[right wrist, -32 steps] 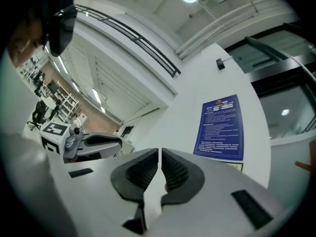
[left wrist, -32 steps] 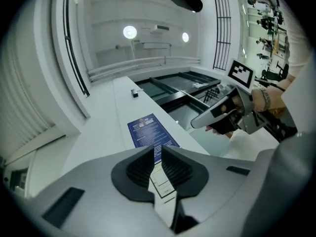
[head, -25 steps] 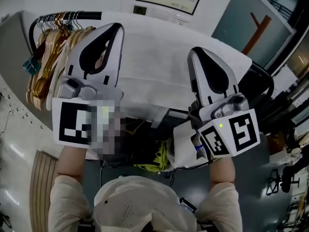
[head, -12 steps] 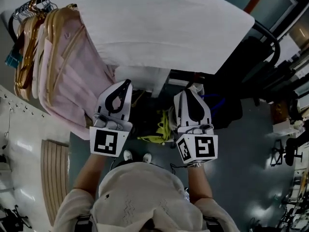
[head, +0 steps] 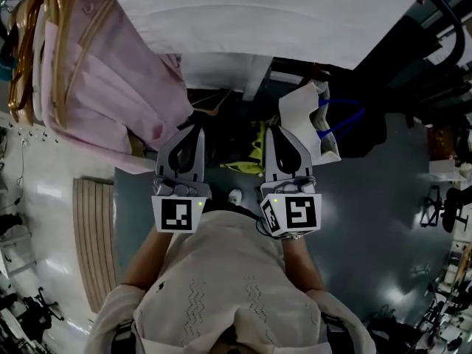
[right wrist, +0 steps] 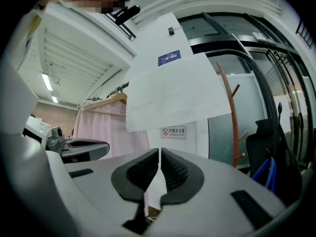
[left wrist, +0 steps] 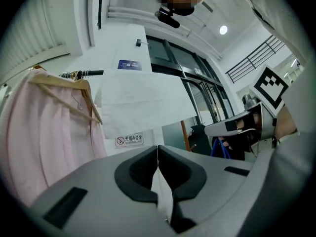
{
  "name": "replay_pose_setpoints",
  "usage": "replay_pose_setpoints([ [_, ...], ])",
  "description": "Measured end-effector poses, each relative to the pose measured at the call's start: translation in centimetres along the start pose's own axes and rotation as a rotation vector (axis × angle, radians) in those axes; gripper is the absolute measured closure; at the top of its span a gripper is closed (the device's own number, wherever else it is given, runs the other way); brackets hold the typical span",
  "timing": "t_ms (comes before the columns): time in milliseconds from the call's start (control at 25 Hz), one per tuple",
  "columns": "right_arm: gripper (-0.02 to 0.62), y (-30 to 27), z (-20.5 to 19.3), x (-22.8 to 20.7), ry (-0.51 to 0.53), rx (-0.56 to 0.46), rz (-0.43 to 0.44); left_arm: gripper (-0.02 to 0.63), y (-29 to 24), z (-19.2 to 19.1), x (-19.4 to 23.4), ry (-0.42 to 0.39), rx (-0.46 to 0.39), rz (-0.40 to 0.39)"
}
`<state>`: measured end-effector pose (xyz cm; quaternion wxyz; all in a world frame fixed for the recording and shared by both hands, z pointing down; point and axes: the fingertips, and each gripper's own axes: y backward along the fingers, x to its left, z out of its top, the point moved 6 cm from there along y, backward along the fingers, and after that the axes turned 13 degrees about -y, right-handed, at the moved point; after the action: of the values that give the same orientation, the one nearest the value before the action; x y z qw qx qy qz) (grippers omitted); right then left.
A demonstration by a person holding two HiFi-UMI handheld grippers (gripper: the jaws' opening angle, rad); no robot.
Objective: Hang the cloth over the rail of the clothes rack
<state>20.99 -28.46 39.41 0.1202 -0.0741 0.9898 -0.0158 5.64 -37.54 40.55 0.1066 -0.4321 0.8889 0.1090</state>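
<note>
The white cloth point(head: 265, 13) hangs draped over the clothes rack at the top of the head view, and it also shows in the left gripper view point(left wrist: 138, 102) and the right gripper view point(right wrist: 173, 93). The rack's black rail point(head: 450, 9) curves out from under it at the right. Both grippers sit low, close to the person's body and well short of the cloth. My left gripper point(head: 193, 130) is shut with nothing in it, its jaws meeting at the tips point(left wrist: 157, 149). My right gripper point(head: 279, 133) is shut and empty too point(right wrist: 160, 152).
Pink garments on wooden hangers point(head: 96, 87) fill the rack's left end. Below the cloth are a white bag point(head: 313, 120), a yellow-green item point(head: 256, 150) and a black office chair point(head: 369, 124). An orange coat stand point(right wrist: 229, 117) rises at the right.
Both grippers have come away from the cloth and dropped back toward the person's body. The cloth stays draped on the rail. The head view has tilted further down.
</note>
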Motion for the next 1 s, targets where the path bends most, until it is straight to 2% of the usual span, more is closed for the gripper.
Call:
replay_pose_setpoints([
  [240,0.566,0.0,-1.5,0.3,-0.01,0.039,0.062,0.592,1.0,-1.0,-0.7,0.038,0.041,-0.001],
  [1000,0.566,-0.6,-2.2,-1.4,-0.024,0.051,0.029,0.592,-0.6,-1.7,-1.8,0.062,0.052,-0.022],
])
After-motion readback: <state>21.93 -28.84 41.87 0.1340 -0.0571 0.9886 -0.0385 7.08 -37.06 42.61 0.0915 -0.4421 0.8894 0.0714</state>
